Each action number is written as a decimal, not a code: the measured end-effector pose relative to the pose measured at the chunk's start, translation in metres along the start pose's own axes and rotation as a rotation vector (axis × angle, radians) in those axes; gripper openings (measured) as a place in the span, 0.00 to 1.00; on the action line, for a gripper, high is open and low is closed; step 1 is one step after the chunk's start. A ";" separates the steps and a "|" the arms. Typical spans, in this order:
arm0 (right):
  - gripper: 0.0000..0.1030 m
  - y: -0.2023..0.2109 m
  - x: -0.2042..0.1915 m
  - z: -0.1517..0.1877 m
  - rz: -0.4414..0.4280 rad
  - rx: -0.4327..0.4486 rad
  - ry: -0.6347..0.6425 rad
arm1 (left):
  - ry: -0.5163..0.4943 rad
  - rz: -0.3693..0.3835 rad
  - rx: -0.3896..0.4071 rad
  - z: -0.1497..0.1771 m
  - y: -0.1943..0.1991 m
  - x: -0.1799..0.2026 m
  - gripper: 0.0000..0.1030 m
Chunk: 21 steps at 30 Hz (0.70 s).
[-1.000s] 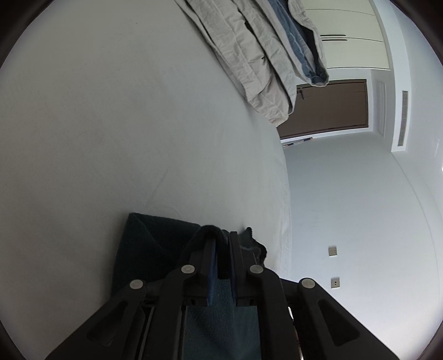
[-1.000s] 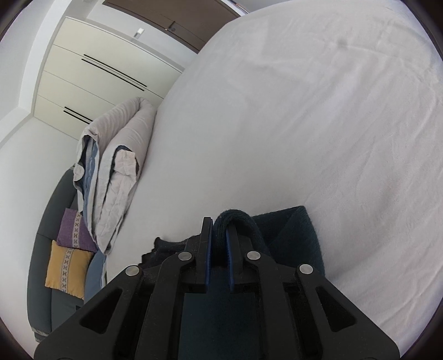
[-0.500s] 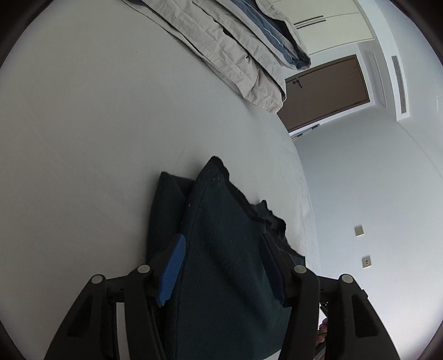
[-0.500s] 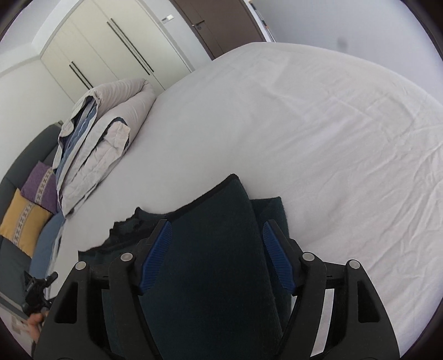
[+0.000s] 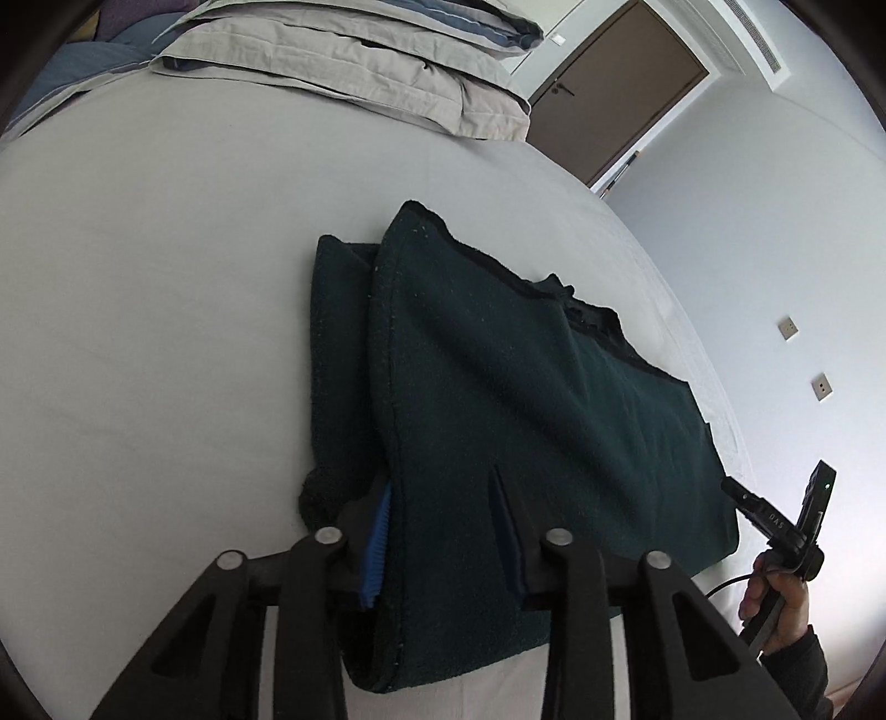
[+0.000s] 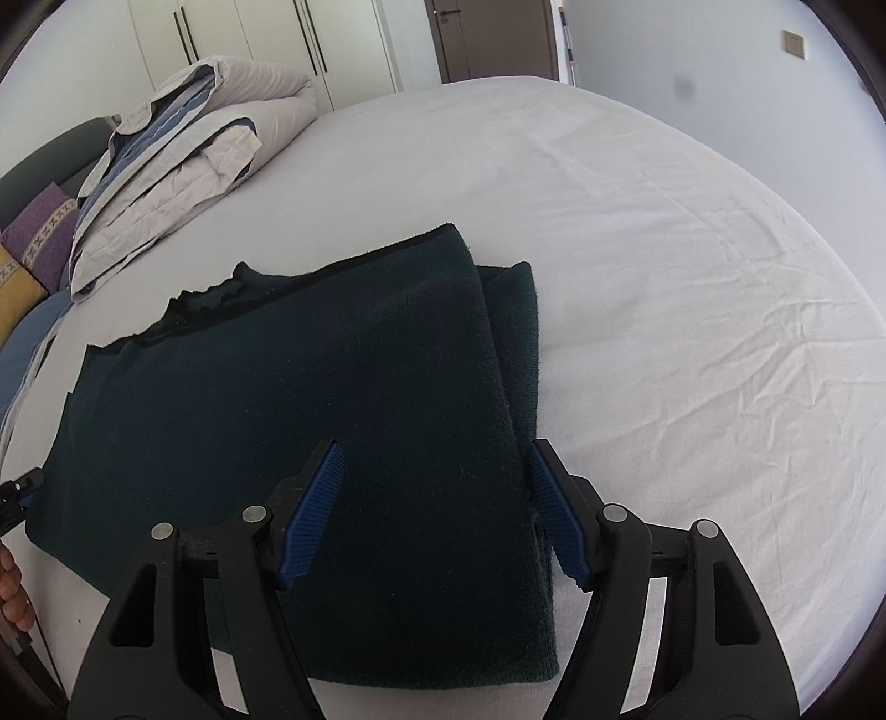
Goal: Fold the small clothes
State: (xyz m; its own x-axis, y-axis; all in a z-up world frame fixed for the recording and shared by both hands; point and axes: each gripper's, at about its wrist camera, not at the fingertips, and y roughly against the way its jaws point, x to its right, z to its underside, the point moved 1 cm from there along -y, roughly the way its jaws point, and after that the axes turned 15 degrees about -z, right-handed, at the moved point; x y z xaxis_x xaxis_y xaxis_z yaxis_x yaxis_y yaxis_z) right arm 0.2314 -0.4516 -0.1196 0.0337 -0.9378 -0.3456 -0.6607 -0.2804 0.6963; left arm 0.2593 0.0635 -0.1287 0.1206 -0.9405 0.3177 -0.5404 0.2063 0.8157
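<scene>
A dark green knitted garment [image 5: 515,399] lies folded flat on the white bed sheet [image 5: 138,310]; it also shows in the right wrist view [image 6: 343,376]. My left gripper [image 5: 443,520] is open, its blue-padded jaws straddling the garment's near left edge, cloth lying between them. My right gripper [image 6: 437,476] is open, jaws spread over the garment's near right edge, where a folded-under layer [image 6: 518,332] sticks out. Neither grips the cloth.
A folded beige and blue duvet [image 5: 354,61] lies at the far end of the bed, also in the right wrist view [image 6: 183,160]. Cushions [image 6: 33,249] sit at the far left. A brown door [image 5: 614,88] and wardrobe [image 6: 249,39] stand beyond. The right gripper's handle and hand [image 5: 786,559] show beside the bed edge.
Both grippers were shut on the garment's edge one second ago; they opened, let it go and drew back and up. The garment now lies flat on the bed.
</scene>
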 end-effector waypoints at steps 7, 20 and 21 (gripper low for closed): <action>0.41 0.006 0.000 0.001 0.014 -0.015 0.022 | 0.006 -0.012 -0.004 0.001 -0.003 -0.006 0.12; 0.05 0.004 0.019 0.001 0.030 -0.024 -0.034 | 0.075 0.013 0.002 0.019 -0.006 -0.023 0.08; 0.05 0.005 0.022 0.001 0.024 -0.017 -0.050 | 0.090 0.027 0.002 0.018 -0.007 -0.025 0.08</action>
State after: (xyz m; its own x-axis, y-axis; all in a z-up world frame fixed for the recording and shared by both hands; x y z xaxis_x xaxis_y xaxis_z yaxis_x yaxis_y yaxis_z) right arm 0.2283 -0.4732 -0.1242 -0.0199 -0.9331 -0.3590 -0.6477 -0.2615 0.7156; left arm 0.2446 0.0807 -0.1512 0.1805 -0.9066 0.3814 -0.5457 0.2303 0.8057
